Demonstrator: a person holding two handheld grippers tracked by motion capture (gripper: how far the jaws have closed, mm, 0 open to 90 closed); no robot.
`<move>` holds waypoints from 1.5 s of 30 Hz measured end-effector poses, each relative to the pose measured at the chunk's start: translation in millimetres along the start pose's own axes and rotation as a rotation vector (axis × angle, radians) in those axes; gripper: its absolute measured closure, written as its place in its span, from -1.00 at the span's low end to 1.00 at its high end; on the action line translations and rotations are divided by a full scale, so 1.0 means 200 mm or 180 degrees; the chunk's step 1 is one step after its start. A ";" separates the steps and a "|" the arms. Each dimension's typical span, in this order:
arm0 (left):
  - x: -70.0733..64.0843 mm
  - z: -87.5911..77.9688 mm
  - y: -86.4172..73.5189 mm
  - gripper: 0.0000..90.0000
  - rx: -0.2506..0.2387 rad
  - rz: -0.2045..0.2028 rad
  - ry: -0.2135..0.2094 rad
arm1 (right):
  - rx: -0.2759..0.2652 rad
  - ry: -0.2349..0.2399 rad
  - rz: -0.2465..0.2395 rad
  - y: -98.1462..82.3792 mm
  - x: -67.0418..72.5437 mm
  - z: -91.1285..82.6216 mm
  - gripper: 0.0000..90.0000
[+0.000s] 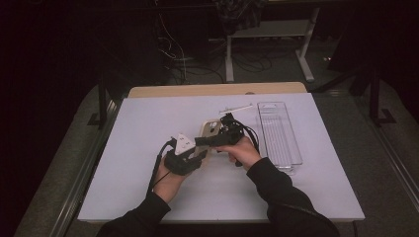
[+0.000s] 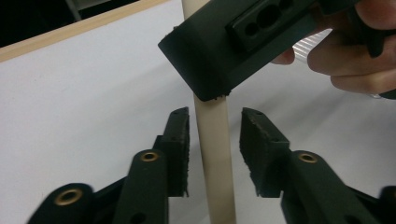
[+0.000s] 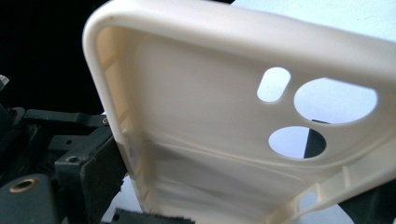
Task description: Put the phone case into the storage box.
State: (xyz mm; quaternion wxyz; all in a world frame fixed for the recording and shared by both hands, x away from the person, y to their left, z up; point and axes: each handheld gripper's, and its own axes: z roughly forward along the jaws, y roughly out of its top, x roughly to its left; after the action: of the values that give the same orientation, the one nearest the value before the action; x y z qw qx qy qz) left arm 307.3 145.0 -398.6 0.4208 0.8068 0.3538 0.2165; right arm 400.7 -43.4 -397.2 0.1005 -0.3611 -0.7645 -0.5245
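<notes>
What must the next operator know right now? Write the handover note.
Left gripper: open; its pads stand on either side of the case's edge with a gap on each side.
Right gripper: shut on the cream phone case, holding it up on edge above the white table.
Other things: the clear tray lies at the table's right, and a thin white stick lies beside its far end.
Done: the case is lifted and carried by the right gripper alone.
Left: probably set the case down or put it in the tray.
</notes>
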 end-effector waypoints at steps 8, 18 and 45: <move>0.01 -0.01 0.01 -0.09 0.0023 0.0010 -0.0082 | -0.0053 -0.0043 -0.0020 0.01 0.00 -0.02 -0.81; 0.08 -0.07 0.03 -0.56 0.0036 -0.0045 -0.0289 | -0.0110 -0.0121 -0.0020 0.02 -0.01 -0.05 -0.80; 0.34 -0.26 -0.21 -1.00 0.0361 0.0108 -0.0700 | -0.0137 -0.0156 -0.0037 0.04 -0.02 -0.08 -0.79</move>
State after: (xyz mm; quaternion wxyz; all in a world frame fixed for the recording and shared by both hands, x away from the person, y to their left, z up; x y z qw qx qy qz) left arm 302.2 239.8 -401.8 0.4070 0.8541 0.3034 0.1135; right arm 405.2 -58.2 -387.0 0.0709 -0.3714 -0.7573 -0.5324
